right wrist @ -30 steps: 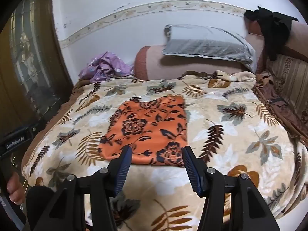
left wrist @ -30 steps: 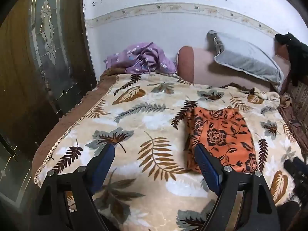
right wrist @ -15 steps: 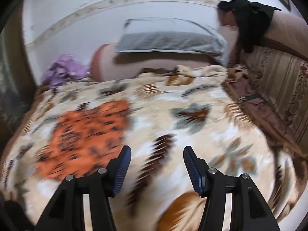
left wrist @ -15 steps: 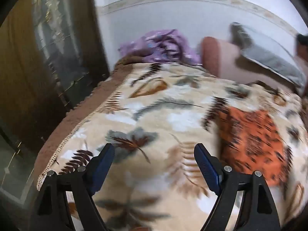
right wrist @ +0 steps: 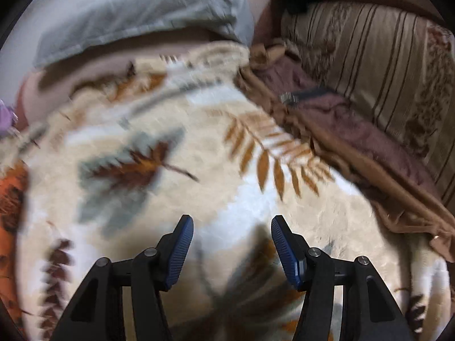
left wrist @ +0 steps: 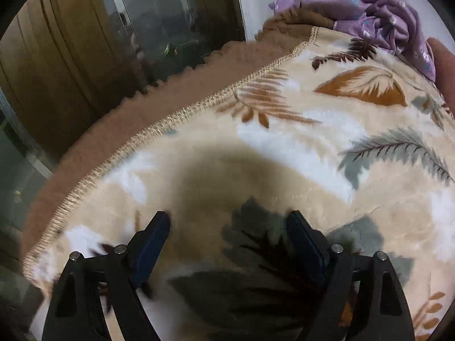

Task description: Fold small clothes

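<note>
The folded orange floral garment shows only as a sliver at the left edge of the right wrist view, lying on the leaf-print blanket. My right gripper is open and empty, low over the blanket to the right of the garment. My left gripper is open and empty, low over the blanket near its left border; the orange garment is out of this view. A crumpled purple garment lies at the bed's far left corner.
A dark glass-panelled door stands left of the bed beyond the brown blanket border. A grey pillow leans at the head. A striped cushion and brown bedding lie along the right side.
Both grippers have swung apart and dropped close to the blanket: the left toward the bed's left edge, the right toward the right side. The orange garment has slid out of the left view.
</note>
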The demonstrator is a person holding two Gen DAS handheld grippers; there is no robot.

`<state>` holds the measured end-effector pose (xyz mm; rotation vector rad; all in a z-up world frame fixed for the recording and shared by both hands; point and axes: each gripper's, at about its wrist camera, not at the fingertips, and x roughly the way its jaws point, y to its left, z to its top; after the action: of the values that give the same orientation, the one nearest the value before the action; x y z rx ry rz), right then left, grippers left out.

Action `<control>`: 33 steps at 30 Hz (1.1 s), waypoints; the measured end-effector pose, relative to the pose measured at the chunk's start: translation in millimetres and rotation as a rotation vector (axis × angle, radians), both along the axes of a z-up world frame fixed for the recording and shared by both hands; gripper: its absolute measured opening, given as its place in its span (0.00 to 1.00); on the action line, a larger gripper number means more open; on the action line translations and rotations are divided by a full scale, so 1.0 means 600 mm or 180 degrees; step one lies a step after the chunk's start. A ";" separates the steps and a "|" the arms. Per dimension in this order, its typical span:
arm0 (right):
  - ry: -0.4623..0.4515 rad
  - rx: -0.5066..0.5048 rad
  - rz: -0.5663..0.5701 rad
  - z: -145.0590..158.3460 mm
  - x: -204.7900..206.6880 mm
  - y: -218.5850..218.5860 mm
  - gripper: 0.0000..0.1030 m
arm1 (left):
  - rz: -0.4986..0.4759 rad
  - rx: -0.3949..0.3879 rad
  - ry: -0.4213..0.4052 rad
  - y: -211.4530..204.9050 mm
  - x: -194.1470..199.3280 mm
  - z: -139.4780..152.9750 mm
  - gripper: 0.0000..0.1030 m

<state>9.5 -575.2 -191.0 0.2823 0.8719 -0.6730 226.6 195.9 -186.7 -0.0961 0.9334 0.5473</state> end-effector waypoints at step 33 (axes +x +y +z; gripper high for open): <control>-0.0083 0.0121 -0.0041 -0.010 -0.001 -0.011 0.75 | 0.0206 -0.0216 -0.0101 0.033 -0.023 -0.007 1.00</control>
<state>9.2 -582.0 -197.1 0.3303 0.8591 -0.6638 213.0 216.0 -191.0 -0.1962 0.9207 0.5724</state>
